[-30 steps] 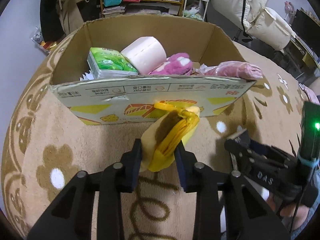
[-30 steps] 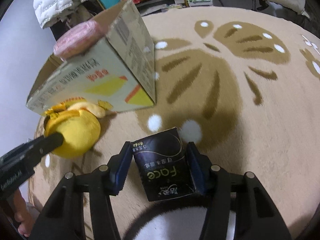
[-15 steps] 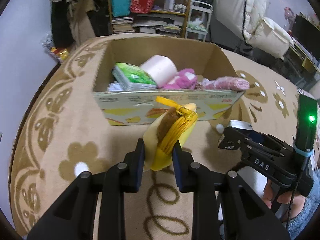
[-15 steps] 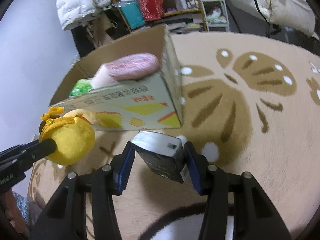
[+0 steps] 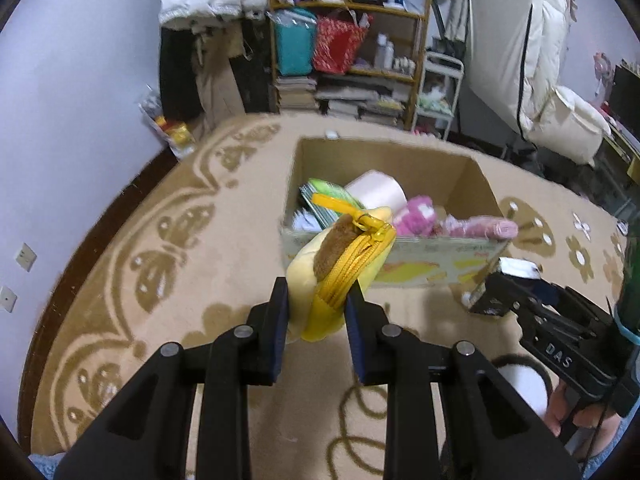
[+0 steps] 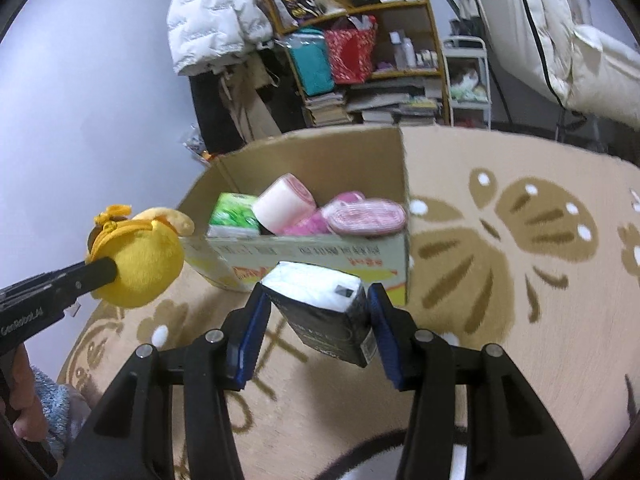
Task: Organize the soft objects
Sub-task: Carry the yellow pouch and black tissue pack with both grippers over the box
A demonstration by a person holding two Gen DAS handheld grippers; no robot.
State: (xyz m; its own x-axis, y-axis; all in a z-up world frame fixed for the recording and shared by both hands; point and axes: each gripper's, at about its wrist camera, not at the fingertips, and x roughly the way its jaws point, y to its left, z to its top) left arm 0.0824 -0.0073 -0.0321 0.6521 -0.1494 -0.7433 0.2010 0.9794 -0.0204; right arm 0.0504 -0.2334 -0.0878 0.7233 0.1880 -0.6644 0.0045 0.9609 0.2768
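Observation:
My left gripper (image 5: 316, 292) is shut on a yellow plush zip pouch (image 5: 344, 264), held in the air just before the near wall of an open cardboard box (image 5: 400, 160). In the right wrist view the same pouch (image 6: 140, 264) hangs to the left of the box (image 6: 320, 156). My right gripper (image 6: 318, 296) is shut on a black tissue pack (image 6: 320, 304) with its white end up, in front of the box's near right corner. Inside the box lie a green tissue pack (image 6: 232, 212), a pale pink roll (image 6: 284, 204), a pink plush (image 5: 416, 216) and a pink rolled cloth (image 6: 368, 216).
The box stands on a round beige rug (image 5: 180, 248) with brown flower patterns. Behind it are a crowded shelf (image 5: 348, 60), a white jacket (image 6: 212, 20) and white bedding (image 5: 520, 40). A hand in a blue fuzzy sleeve (image 6: 48, 412) holds the left gripper.
Both grippers have risen off the rug with the pouch and the tissue pack still in their grip. Both views now look down into the box from higher up.

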